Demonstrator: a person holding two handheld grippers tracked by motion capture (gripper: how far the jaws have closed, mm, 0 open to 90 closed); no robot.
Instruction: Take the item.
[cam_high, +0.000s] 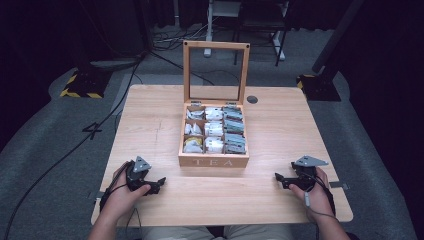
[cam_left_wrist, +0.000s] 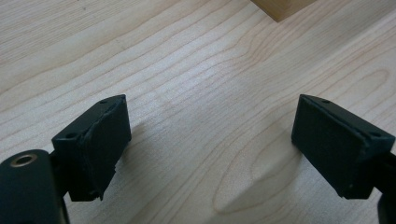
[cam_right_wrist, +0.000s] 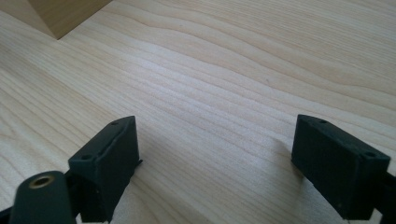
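A wooden tea box (cam_high: 213, 160) sits at the middle of the table (cam_high: 150, 115), its glass-paned lid (cam_high: 216, 72) standing upright at the back, so the nine compartments are open from above. Tea bags (cam_high: 214, 129) fill them in three columns: pale packets at the left and middle, darker blue-grey ones at the right. The front wall, lettered TEA, faces the person, which seems the natural way to set it for someone reaching in from the near edge.

Either side of the box, near the front edge, the left gripper (cam_high: 156, 184) and right gripper (cam_high: 280, 178) rest low on the wood, each in a hand and turned inward toward the box. The pose reads as a ready position, evenly spaced and well apart from the box, with nothing picked up.

The high view gives the layout and the contents, but the jaws there are too small to judge. The left gripper view settles it: the left gripper (cam_left_wrist: 210, 140) has its jaws spread wide over bare wood, nothing between them, a corner of the box (cam_left_wrist: 280, 7) at the top. The right gripper view shows the right gripper (cam_right_wrist: 215, 158) likewise wide and empty, with the box's corner (cam_right_wrist: 65, 14) at upper left.
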